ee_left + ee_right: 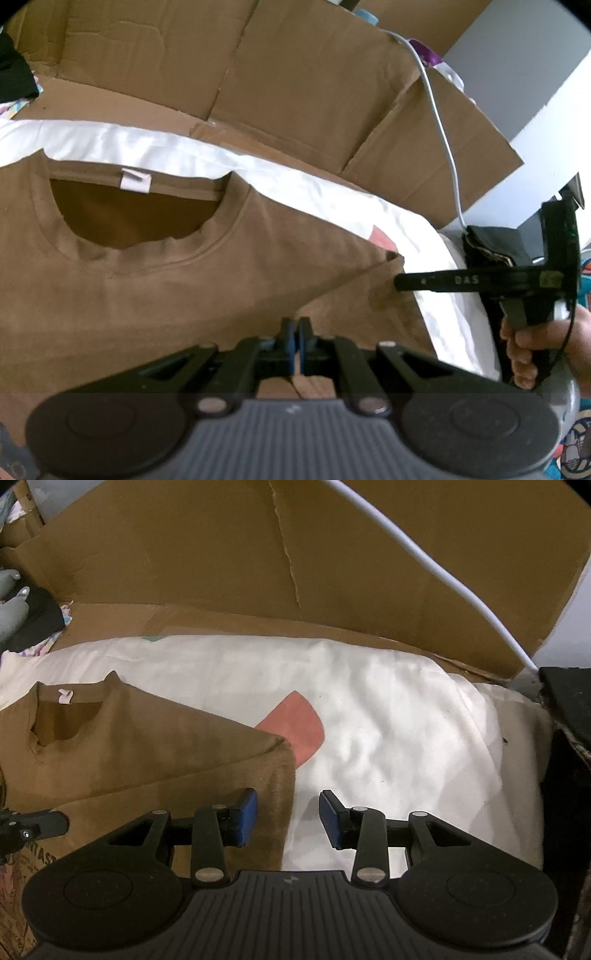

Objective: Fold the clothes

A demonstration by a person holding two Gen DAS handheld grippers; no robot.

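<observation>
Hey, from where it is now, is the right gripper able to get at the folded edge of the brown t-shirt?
Probably yes. The right gripper has its jaws open, straddling the folded edge of the brown t-shirt on the white sheet. Nothing lies between them; the shut left gripper stays off to the side.

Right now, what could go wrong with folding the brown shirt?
The right tool is open, straddling the folded edge of the brown shirt; if it closes too shallow, the edge may slip out. The left tool looks shut on the shirt, so a hard pull could undo the fold. The white cable hangs near and might snag.
</observation>
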